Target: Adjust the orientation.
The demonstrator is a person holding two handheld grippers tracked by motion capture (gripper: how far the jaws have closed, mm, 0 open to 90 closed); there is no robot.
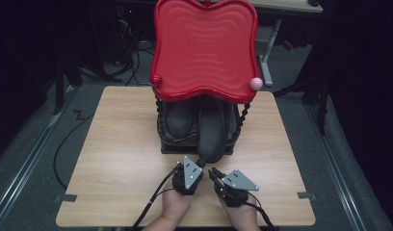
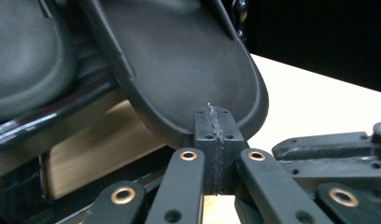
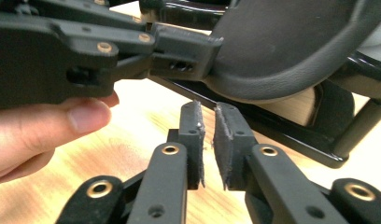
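A black shoe [image 1: 213, 130] pokes toe-end inward out of the low shelf under a red wavy tray [image 1: 204, 43]. My left gripper [image 1: 202, 160] is shut on its near rim. In the left gripper view the closed jaws [image 2: 215, 116] pinch the edge of the shoe [image 2: 179, 60]. A second black shoe [image 1: 177, 120] lies beside it on the shelf. My right gripper [image 1: 212, 171] hovers just right of the left one and below the shoe [image 3: 282, 42]. Its jaws [image 3: 208, 107] stand a slim gap apart with nothing between them.
The stand has a glossy black shelf frame [image 3: 282, 135] and beaded black posts [image 1: 242, 118], with a pink ball [image 1: 255, 83] at the tray's corner. It stands on a small wooden table [image 1: 122, 159]. The hand [image 3: 48, 121] that holds the left gripper is close on the left.
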